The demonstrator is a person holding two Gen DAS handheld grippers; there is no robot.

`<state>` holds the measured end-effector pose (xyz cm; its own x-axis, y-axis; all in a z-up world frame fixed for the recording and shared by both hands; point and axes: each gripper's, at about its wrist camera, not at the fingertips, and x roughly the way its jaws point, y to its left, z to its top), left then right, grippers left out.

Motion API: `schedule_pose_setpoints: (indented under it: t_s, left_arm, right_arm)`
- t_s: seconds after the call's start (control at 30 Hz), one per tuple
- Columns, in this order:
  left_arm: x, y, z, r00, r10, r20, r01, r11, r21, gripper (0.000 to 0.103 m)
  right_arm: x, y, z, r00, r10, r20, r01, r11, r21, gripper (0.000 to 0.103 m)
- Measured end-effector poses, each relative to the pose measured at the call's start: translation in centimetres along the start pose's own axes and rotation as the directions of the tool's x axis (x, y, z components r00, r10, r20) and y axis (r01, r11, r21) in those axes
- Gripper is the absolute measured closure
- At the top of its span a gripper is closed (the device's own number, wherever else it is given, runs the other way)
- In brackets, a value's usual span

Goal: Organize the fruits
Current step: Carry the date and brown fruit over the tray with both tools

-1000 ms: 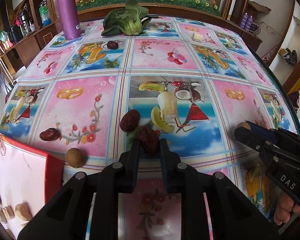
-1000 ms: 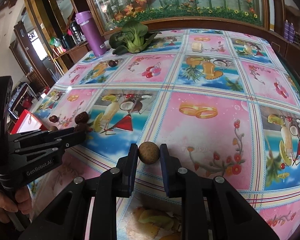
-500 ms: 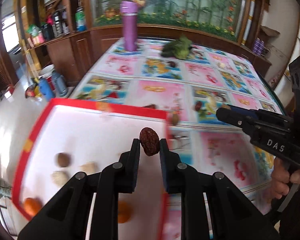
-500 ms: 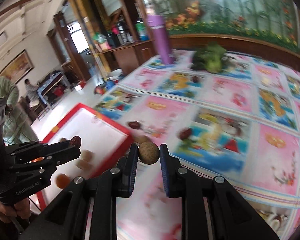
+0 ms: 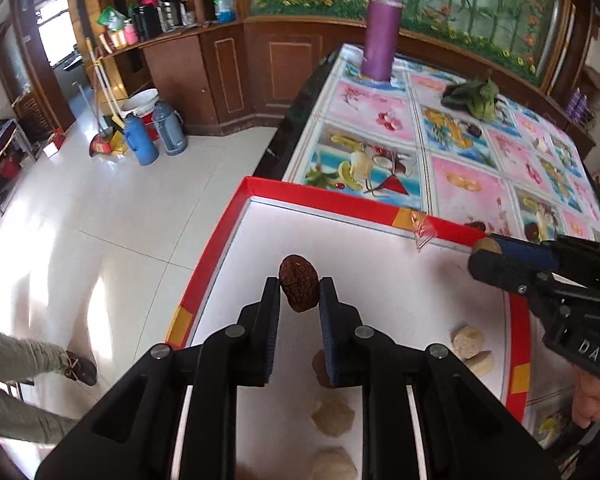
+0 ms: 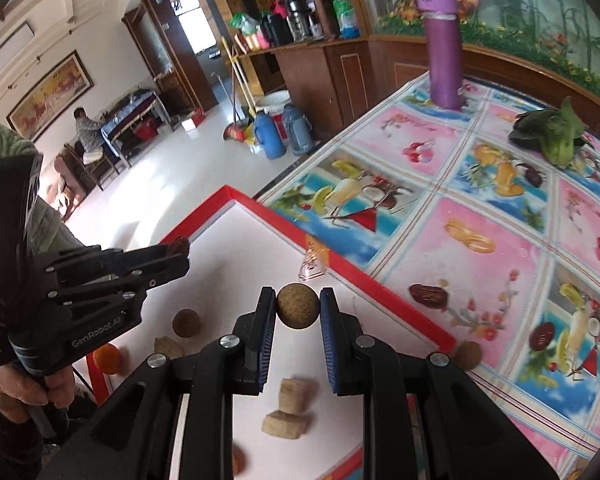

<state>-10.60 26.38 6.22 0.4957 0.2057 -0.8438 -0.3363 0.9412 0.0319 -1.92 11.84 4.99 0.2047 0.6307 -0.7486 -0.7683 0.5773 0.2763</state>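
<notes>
On the counter (image 6: pixel 480 216) with its bright fruit-print cloth sits a red-rimmed tray (image 5: pixel 340 200), and both tools hang directly above its white floor (left further in), the left tool (image 5: pixel 299 294) pinching a wrinkled date (image 5: pixel 299 288), the right tool (image 6: pixel 298 306) pinching a brown ball-shaped fruit (image 6: pixel 298 306).

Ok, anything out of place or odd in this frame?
Mostly tidy. Two oddities: a clear clip juts off the red tray rim, and the tray overhangs the table edge above the floor. A date and a round brown fruit lie outside the tray.
</notes>
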Motion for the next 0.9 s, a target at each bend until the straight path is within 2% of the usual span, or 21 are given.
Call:
schedule_pose_setpoints:
  t_s: [0.4,0.83,0.9]
  left_arm:
    - [2.8,0.6,-0.2,0.996,-0.012,-0.083,0.012,1.000,-0.004,0.081]
    - [3.3,0.8,-0.3,0.992,0.004,-0.125,-0.004,1.000,0.001,0.081]
    - [3.4,0.7,-0.2,0.992,0.007,-0.129,-0.008,1.000,-0.005,0.077]
  right_arm:
    - [4.0,1.6,-1.0,0.989,-0.065,-0.135,0.064,0.998,-0.014,0.083]
    - [4.9,2.5,-1.0,0.977,-0.146,-0.158,0.137,0.988,-0.064,0.082]
    - [4.8,2.4,-0.9,0.978,-0.136,-0.160,0.129,0.990,-0.057,0.081]
